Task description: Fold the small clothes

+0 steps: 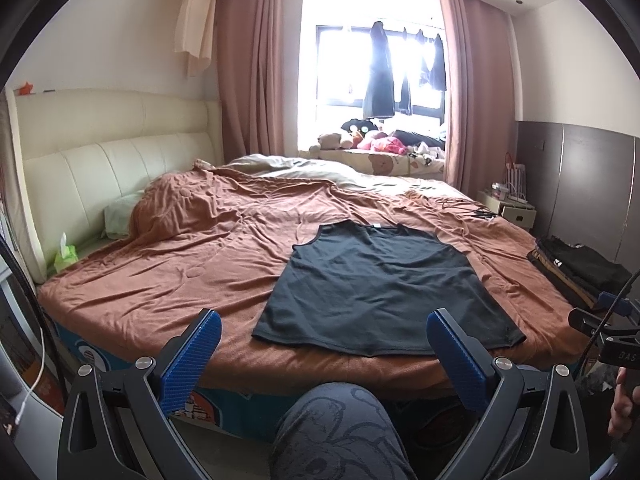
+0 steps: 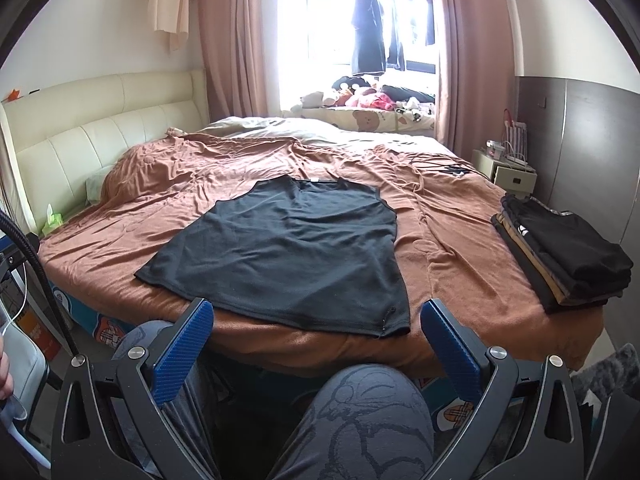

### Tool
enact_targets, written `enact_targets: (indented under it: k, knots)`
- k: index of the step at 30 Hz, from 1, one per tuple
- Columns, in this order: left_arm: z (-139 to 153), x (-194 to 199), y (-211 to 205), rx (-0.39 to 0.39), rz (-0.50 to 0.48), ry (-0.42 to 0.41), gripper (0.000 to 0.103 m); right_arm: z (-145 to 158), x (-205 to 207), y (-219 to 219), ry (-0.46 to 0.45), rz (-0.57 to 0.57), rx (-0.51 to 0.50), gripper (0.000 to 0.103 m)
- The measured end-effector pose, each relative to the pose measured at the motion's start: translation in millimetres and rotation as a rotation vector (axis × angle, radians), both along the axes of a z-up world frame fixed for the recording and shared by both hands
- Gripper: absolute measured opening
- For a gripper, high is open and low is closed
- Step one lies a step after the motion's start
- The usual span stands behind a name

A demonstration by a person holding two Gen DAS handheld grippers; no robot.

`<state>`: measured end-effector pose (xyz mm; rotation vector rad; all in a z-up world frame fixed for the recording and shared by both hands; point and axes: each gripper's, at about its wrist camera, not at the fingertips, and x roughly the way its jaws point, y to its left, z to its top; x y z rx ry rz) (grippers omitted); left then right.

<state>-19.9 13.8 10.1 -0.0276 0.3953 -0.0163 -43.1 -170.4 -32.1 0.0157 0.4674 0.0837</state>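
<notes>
A black sleeveless top (image 1: 378, 288) lies spread flat on the brown bedspread (image 1: 180, 280), neck toward the window, hem near the bed's front edge. It also shows in the right wrist view (image 2: 288, 252). My left gripper (image 1: 323, 322) is open and empty, held back from the bed in front of the hem. My right gripper (image 2: 318, 312) is open and empty, just short of the hem's right corner. The right gripper also shows at the right edge of the left wrist view (image 1: 612, 320).
A stack of folded dark clothes (image 2: 560, 252) sits at the bed's right edge. Cables (image 2: 448, 168) lie on the far right of the bed. A cream headboard (image 2: 80, 136) is at left, a nightstand (image 2: 508, 172) at right. The person's knee (image 2: 368, 412) is below the grippers.
</notes>
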Motion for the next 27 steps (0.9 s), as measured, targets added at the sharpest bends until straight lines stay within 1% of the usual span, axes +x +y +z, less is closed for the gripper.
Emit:
enact_targets:
  k: [7, 20, 27]
  knots:
    - [-0.5, 0.3, 5.6, -0.006, 0.017, 0.001, 0.103, 0.8, 0.8, -2.4, 0.004, -0.006, 0.006, 0.103]
    - [-1.1, -1.2, 5.2, -0.003, 0.015, -0.004, 0.103, 0.0, 1.7, -3.0, 0.008, -0.008, 0.009, 0.103]
    - [-2.7, -0.9, 4.4, -0.006, 0.012, 0.004, 0.103, -2.5, 6.6, -4.2, 0.025, -0.008, 0.016, 0.103]
